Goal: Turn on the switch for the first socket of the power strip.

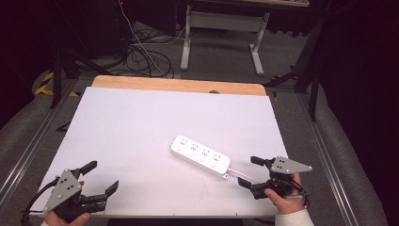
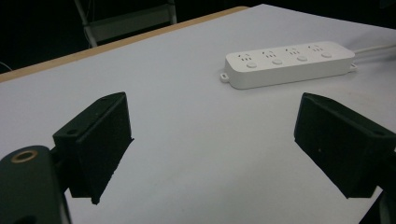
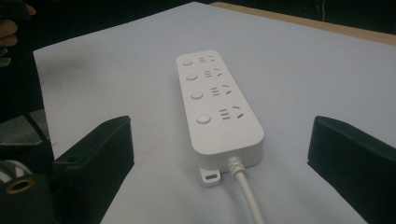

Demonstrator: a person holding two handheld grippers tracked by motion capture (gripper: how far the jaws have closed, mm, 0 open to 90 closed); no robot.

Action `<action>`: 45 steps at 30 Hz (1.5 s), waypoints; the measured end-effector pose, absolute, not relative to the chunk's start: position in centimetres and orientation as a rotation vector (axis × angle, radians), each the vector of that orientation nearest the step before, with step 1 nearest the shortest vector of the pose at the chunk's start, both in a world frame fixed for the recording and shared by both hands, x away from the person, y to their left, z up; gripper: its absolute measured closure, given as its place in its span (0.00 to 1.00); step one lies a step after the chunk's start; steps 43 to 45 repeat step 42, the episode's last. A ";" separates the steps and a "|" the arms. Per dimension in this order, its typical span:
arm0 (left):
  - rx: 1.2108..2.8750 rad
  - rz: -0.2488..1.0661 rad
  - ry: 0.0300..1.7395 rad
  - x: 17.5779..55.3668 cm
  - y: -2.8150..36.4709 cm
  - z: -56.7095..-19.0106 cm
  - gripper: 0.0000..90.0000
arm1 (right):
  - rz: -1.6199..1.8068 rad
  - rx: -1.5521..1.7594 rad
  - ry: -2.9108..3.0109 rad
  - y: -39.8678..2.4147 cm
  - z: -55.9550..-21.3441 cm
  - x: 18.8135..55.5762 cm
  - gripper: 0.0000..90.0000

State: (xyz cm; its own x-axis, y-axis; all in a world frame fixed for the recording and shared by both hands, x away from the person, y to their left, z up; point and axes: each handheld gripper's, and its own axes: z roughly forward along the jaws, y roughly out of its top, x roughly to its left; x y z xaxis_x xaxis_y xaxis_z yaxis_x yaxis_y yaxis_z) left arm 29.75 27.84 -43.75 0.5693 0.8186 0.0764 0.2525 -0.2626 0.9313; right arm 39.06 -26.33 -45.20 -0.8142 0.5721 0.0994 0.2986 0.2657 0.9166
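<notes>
A white power strip (image 1: 200,156) lies flat on the white counter (image 1: 141,127), right of the middle and toward the near edge, with its cord (image 1: 242,175) trailing off toward the near right corner. The right gripper (image 1: 254,172) sits just beside that cord end, fingers (image 3: 95,154) spread wide and empty, lined up along the strip's length. The step in hand looks like an approach to the strip's cord end. The next move probably calls for closing in and straddling either the strip's end or the cord before the fingers clench. The left gripper (image 1: 101,176) waits at the near left corner, fingers (image 2: 95,140) likewise released and holding nothing, well apart from the strip. Nothing on the counter blocks the way; a desk frame (image 1: 221,33) and loose cables (image 1: 141,56) stand on the floor beyond the far edge.
</notes>
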 end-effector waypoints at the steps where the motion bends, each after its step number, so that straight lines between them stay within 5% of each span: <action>1: 1.797 0.705 0.882 29.8 27.8 -43.8 0.13 | 1.568 0.807 2.286 -26.3 -45.2 39.1 0.09; 21: 1.815 0.683 0.891 30.0 27.6 -44.2 0.13 | 1.460 0.865 2.337 -27.3 -48.9 38.2 0.10; 45: 1.813 0.703 0.899 30.4 27.6 -44.6 0.14 | 1.436 0.840 2.263 -27.5 -47.8 37.6 0.13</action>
